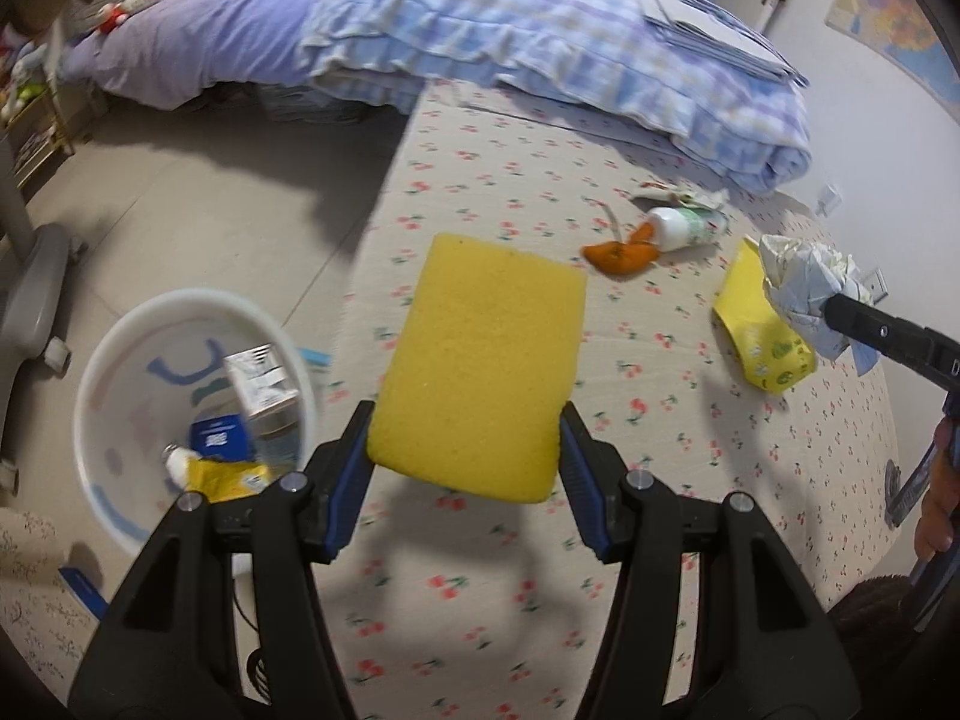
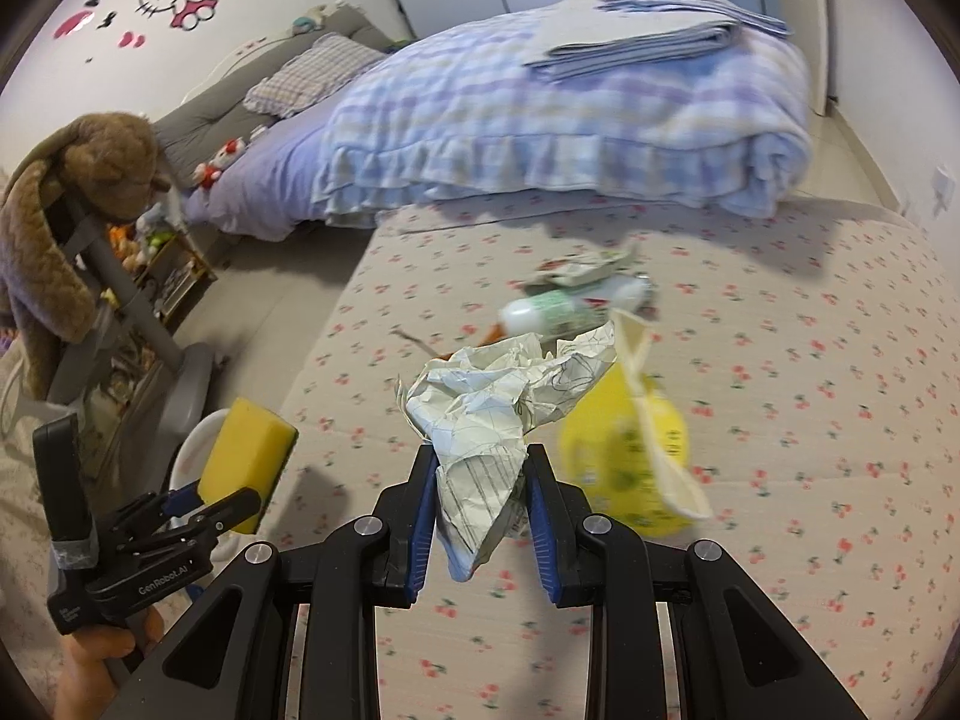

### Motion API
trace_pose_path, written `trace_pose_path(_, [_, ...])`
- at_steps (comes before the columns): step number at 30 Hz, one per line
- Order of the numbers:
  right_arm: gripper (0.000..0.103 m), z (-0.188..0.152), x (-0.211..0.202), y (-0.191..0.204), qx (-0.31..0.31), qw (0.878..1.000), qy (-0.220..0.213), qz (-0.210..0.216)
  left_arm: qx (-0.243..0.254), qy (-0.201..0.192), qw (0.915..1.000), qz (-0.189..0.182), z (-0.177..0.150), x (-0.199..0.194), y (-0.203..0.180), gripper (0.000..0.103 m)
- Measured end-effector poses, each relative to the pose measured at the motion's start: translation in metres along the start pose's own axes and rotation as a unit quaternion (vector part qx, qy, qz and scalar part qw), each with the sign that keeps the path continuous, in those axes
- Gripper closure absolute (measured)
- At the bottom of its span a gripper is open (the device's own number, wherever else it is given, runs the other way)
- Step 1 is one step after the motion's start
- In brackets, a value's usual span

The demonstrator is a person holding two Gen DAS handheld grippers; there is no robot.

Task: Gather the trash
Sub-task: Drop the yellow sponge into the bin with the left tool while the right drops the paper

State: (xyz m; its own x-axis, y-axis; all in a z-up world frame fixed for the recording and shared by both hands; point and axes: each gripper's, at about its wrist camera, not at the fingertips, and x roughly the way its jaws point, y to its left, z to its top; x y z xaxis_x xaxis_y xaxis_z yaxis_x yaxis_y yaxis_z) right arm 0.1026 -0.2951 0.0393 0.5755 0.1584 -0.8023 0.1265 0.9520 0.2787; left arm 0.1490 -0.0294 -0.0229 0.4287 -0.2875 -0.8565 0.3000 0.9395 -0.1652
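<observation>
Left wrist view is showing the bed (image 1: pixel 540 192), covered in a cherry-print sheet, taking up most of the frame, with a folded blue checked quilt (image 1: pixel 540 30) lying along its far side. On the floor beside the bed a white trash bin (image 1: pixel 108 372) is standing open, already holding a small carton (image 1: pixel 261 384), a blue packet (image 1: pixel 219 435) and a yellow wrapper (image 1: pixel 228 477). The left claw (image 1: pixel 465 438) is grasping a yellow sponge (image 1: pixel 480 366) by its lower edge, both pads pressing on its sides, and the sponge is hanging above the bed's edge, just beside the bin. Farther along the sheet a yellow bag (image 1: pixel 762 336), a white bottle (image 1: pixel 690 227), an orange peel (image 1: pixel 618 255) and a torn wrapper (image 1: pixel 684 197) are lying close together.

In the right wrist view the right claw (image 2: pixel 480 486) is clenched on a crumpled ball of paper (image 2: pixel 492 408), which is bulging out above the pads over the sheet. The yellow bag (image 2: pixel 624 450) is lying just behind the paper, the bottle (image 2: pixel 546 312) beyond it. At lower left the left claw (image 2: pixel 210 495) is carrying the sponge (image 2: pixel 246 462) over the bin's rim (image 2: pixel 198 438), and a hand (image 2: pixel 96 666) is gripping its handle. A brown stuffed toy (image 2: pixel 72 180) is hanging over a chair at the left
</observation>
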Motion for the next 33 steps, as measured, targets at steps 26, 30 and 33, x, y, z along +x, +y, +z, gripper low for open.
trace_pose_path(26, [0.074,-0.022,0.063,0.137,-0.097,0.993,0.027,0.059,-0.142,-0.004,0.9867,0.078,-0.029,-0.032,0.139,0.017])
trace_pose_path(30, [0.074,-0.026,0.073,0.155,-0.107,0.991,0.033,0.071,-0.153,-0.006,0.9821,0.110,-0.033,-0.040,0.152,0.007])
trace_pose_path(33, [0.074,-0.028,0.082,0.170,-0.119,0.989,0.039,0.083,-0.166,0.004,0.9783,0.124,-0.039,-0.042,0.164,0.005])
